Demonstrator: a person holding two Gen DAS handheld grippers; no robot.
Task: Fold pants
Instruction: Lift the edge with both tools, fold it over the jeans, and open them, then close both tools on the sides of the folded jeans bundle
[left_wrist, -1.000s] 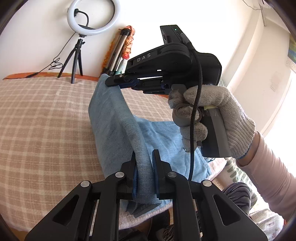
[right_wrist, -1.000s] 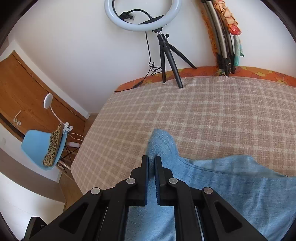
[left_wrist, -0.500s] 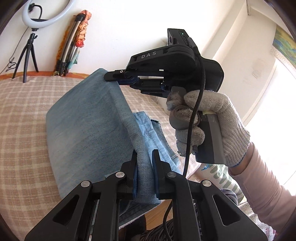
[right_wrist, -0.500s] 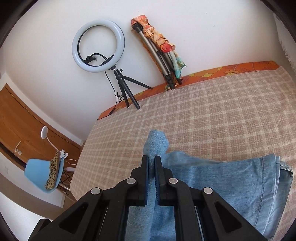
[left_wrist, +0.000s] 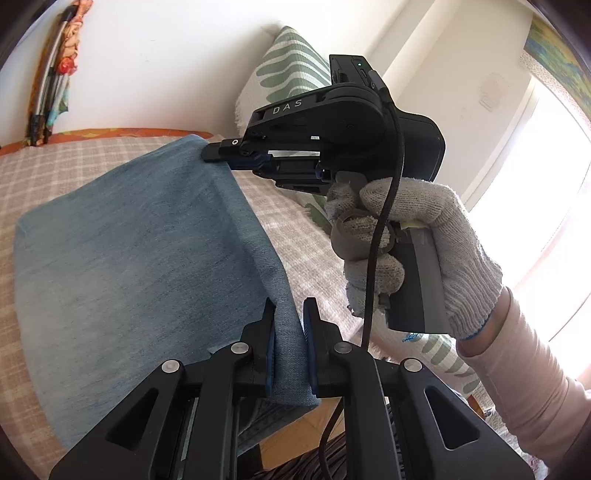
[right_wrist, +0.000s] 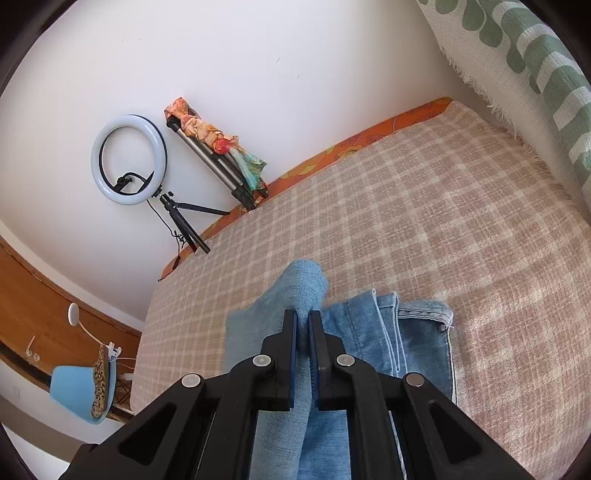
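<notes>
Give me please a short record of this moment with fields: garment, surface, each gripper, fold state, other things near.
garment: blue jeans, denim
surface: bed with checked beige blanket
left gripper: jaws shut on the near part of the lifted fold edge
right gripper: jaws shut on the far part of the same edge, held by a gloved hand
fold state: the lifted layer is held above the bed; leg hems lie flat on the blanket
other things: ring light on tripod, leaf-pattern pillow, blue chair
</notes>
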